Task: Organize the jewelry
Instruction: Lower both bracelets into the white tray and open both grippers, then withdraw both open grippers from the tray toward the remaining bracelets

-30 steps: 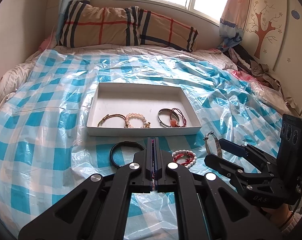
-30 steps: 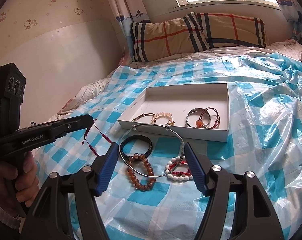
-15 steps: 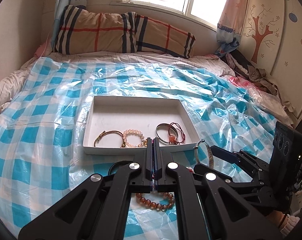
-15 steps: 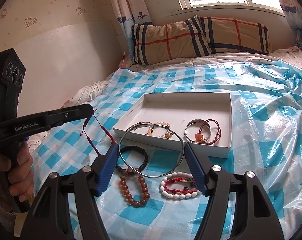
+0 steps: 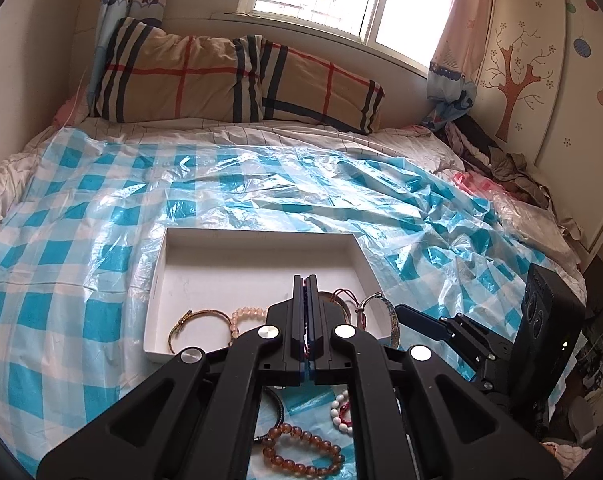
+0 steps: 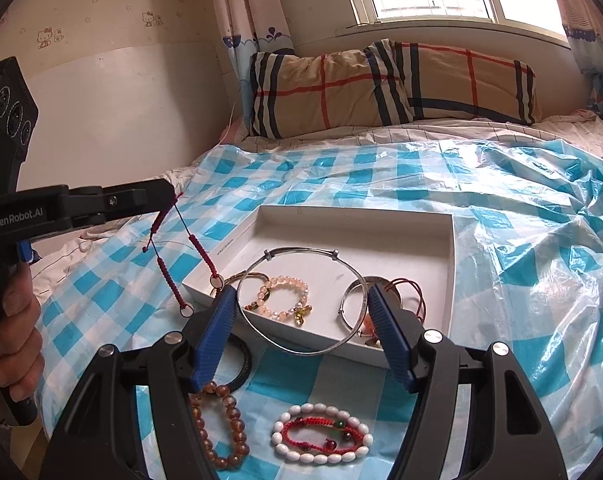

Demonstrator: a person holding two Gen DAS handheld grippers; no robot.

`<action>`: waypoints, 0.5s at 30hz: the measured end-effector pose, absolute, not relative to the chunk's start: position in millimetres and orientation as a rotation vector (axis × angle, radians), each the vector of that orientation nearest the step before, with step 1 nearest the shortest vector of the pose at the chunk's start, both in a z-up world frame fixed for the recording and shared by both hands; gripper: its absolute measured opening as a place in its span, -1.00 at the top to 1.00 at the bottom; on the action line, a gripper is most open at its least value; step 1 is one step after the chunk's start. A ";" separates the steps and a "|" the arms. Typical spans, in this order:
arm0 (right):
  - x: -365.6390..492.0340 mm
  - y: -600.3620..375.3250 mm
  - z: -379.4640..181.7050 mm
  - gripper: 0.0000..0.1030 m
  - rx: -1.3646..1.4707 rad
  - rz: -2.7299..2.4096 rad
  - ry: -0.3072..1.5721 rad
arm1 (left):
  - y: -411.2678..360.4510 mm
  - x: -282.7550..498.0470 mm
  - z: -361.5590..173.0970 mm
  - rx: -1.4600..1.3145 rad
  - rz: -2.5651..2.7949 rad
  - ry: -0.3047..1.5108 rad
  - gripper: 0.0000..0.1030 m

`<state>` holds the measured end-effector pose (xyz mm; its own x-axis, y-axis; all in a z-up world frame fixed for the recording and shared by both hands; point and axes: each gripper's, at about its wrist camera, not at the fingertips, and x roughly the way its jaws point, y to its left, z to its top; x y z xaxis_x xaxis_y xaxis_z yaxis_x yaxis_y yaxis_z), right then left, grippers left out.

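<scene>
A white tray (image 6: 433, 236) on the bed holds a gold bangle, a pink bead bracelet (image 6: 279, 296), a silver bangle (image 6: 351, 304) and a red cord piece. My right gripper (image 6: 301, 300) is shut on a thin silver bangle (image 6: 301, 252), held above the tray's near edge. My left gripper (image 5: 306, 280) is shut on a red cord bracelet (image 6: 165, 268) that dangles left of the tray; in the right wrist view the left gripper (image 6: 169, 194) is at the left. A brown bead bracelet (image 6: 217, 424), a black bracelet (image 6: 243, 364) and a white and red bead bracelet (image 6: 321, 436) lie in front of the tray.
A blue and white checked plastic sheet (image 5: 81, 240) covers the bed. A plaid pillow (image 5: 229, 80) lies under the window. Piled clothes (image 5: 501, 168) sit at the right by a wardrobe. A wall runs along the left side.
Both grippers have risen and moved forward toward the tray, each carrying its bracelet. The silver bangle now hangs over the tray's near edge.
</scene>
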<state>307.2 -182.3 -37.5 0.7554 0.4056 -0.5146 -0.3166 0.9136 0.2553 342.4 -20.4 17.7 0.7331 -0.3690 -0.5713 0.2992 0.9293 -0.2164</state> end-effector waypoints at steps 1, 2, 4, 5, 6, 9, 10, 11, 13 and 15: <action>311.8 -181.2 -38.0 -0.27 0.152 0.392 0.592 | -20.5 347.3 17.7 -0.122 -0.368 0.646 0.98; 316.7 -179.6 -38.5 -0.27 0.144 0.388 0.587 | -20.8 351.7 17.3 -0.130 -0.365 0.640 0.98; 327.6 -175.1 -41.5 -0.28 0.119 0.375 0.586 | -19.1 364.7 11.9 -0.146 -0.330 0.641 0.98; 334.8 -172.1 -45.2 -0.28 0.102 0.369 0.604 | -17.3 372.4 6.1 -0.149 -0.297 0.650 0.95; 341.1 -169.9 -49.6 -0.28 0.090 0.365 0.623 | -16.9 380.6 -1.3 -0.141 -0.259 0.677 0.93; 347.0 -169.5 -56.9 -0.28 0.080 0.355 0.649 | -4.9 391.8 -21.9 -0.156 -0.176 0.754 0.63; 344.0 -171.3 -56.9 -0.28 0.080 0.355 0.645 | -0.5 388.7 -24.8 -0.160 -0.164 0.752 0.55; 340.2 -172.7 -56.4 -0.28 0.077 0.352 0.641 | 2.7 384.1 -26.7 -0.153 -0.151 0.745 0.44; 332.9 -176.1 -56.3 -0.28 0.080 0.349 0.645 | 8.1 376.1 -31.6 -0.139 -0.130 0.744 0.26; 323.1 -181.0 -55.3 -0.28 0.091 0.349 0.650 | 11.3 367.5 -35.6 -0.129 -0.122 0.753 0.23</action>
